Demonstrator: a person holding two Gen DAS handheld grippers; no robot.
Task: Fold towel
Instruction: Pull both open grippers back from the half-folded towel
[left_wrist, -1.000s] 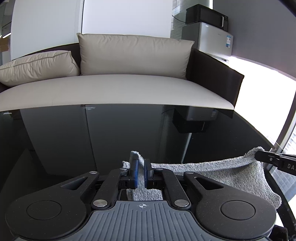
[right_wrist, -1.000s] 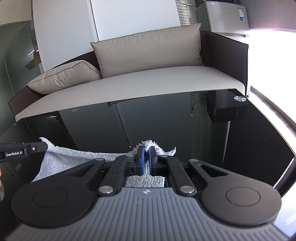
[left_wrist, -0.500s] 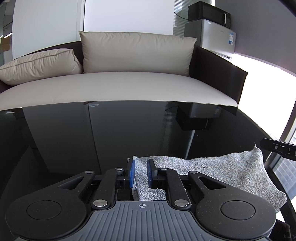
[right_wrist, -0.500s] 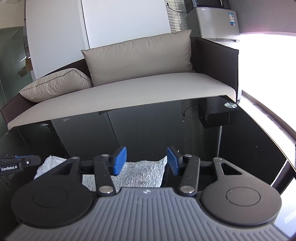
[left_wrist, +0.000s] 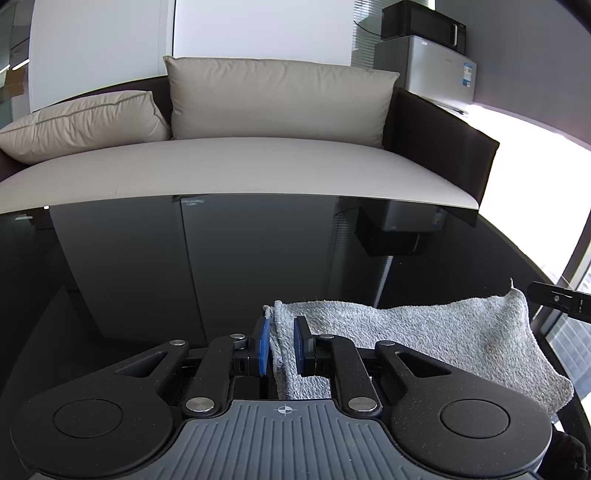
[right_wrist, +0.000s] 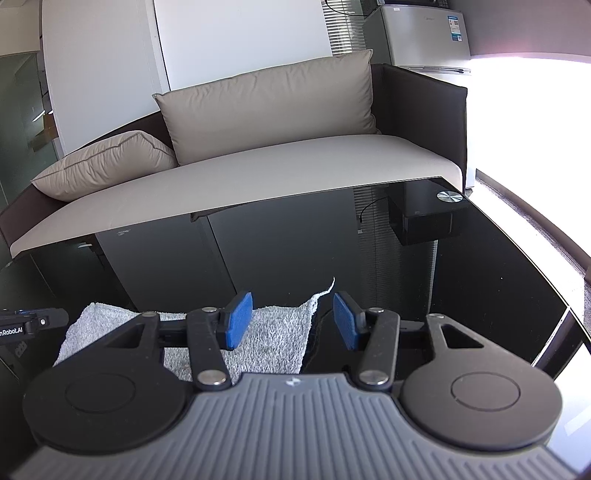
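A grey towel lies folded on the black glass table. My left gripper is slightly open, its blue pads on either side of the towel's left corner without pinching it. In the right wrist view the towel lies under my right gripper, which is wide open above its right edge and corner. The tip of the right gripper shows at the far right of the left wrist view. The left gripper shows at the far left of the right wrist view.
A beige sofa with two cushions stands just behind the table's far edge. A fridge with a microwave stands at the back right. A small round metal disc lies on the table's far right corner.
Both grippers were shut on the towel's corners and held them up. They let go: the right opened wide, the left opened slightly, and the towel now lies flat on the table.
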